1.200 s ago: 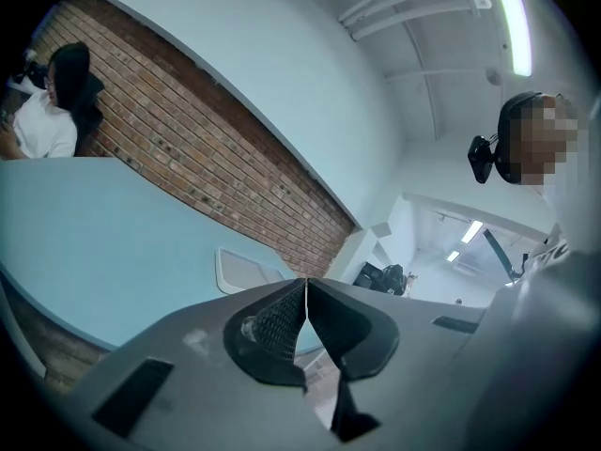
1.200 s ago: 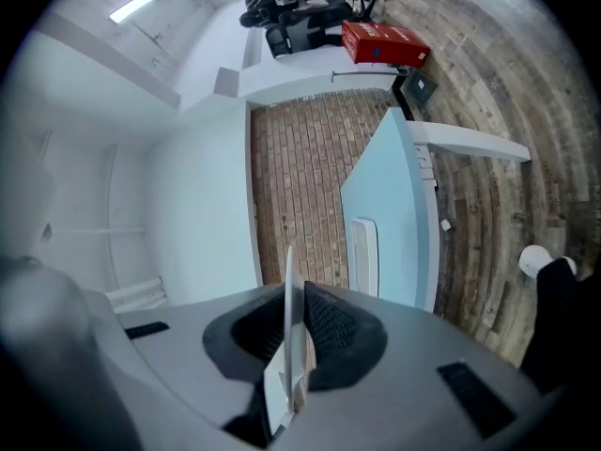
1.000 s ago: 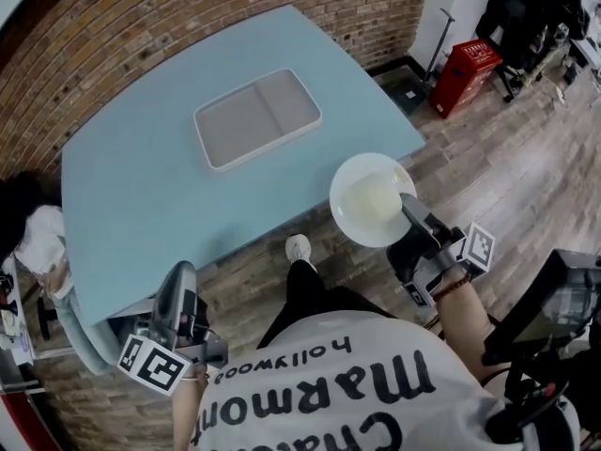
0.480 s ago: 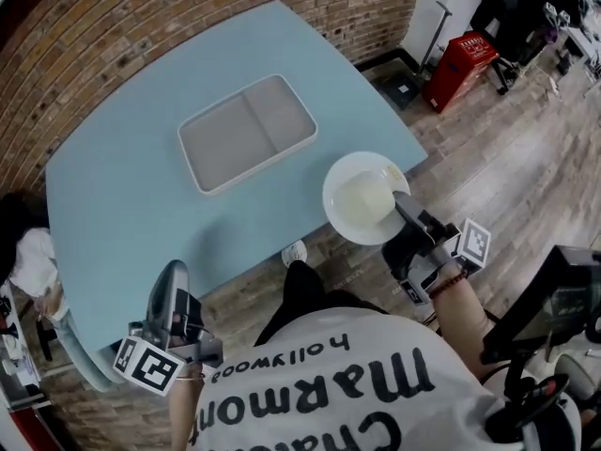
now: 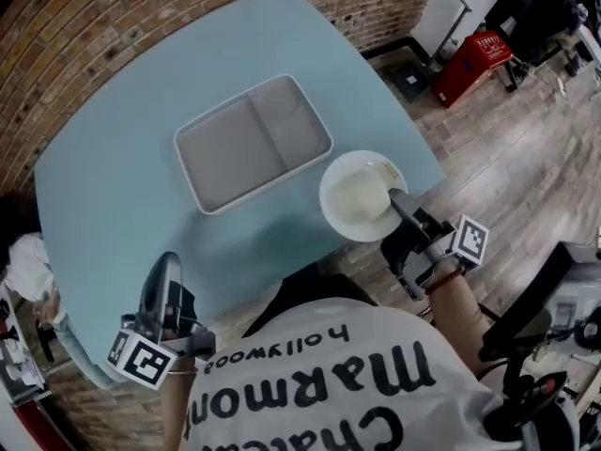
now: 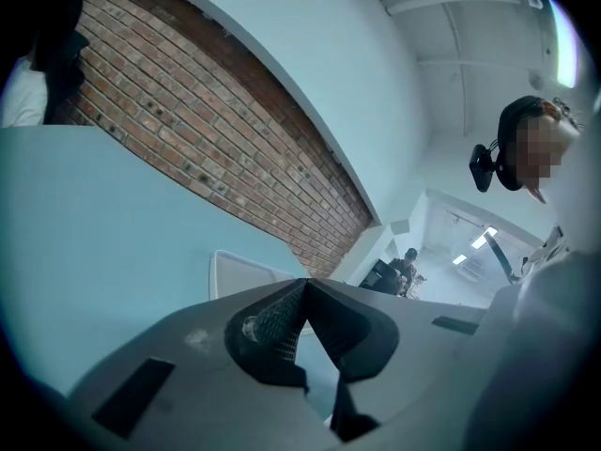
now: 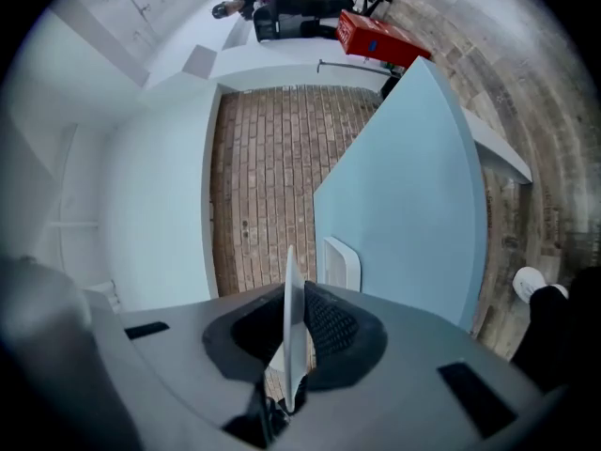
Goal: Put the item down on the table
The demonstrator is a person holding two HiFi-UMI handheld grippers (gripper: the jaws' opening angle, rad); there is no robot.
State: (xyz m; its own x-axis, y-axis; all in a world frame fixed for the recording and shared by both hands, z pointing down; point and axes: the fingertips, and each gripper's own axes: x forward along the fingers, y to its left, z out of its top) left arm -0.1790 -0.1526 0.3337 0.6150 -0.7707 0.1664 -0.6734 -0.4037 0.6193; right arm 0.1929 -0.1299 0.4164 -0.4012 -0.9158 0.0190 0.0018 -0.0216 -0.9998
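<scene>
Plate (image 5: 357, 195), white and round, sits in the head view over the near right edge of the light blue table (image 5: 122, 186), partly above the wooden floor (image 5: 507, 148). Whether it touches the tabletop cannot be told. The right gripper (image 5: 398, 201) pinches its near rim. A pale two-compartment tray (image 5: 252, 141) lies on the table just to the far left of the plate. The left gripper (image 5: 165, 269) hovers near the table's near left edge with nothing in it. A red box (image 5: 481, 56) stands on the floor at the far right, its print too small to read. The person's white shirt (image 5: 329, 383) shows "hollywood", with "Marmon" and a partly hidden "Chatea" in larger letters beneath it.

In the left gripper view the two jaws are pressed together with nothing between them. Beyond them lie the table (image 6: 94, 214) and a corner of the tray (image 6: 235, 272), with a brick wall (image 6: 216, 130) behind.

In the right gripper view the jaws are clamped on the plate (image 7: 289, 318), seen edge-on as a thin white blade between the ribbed pads. Past it are the tray (image 7: 340, 263), the table (image 7: 413, 177), the brick wall (image 7: 263, 177), the red box (image 7: 380, 36) and a white shoe (image 7: 535, 282) on the floor.
</scene>
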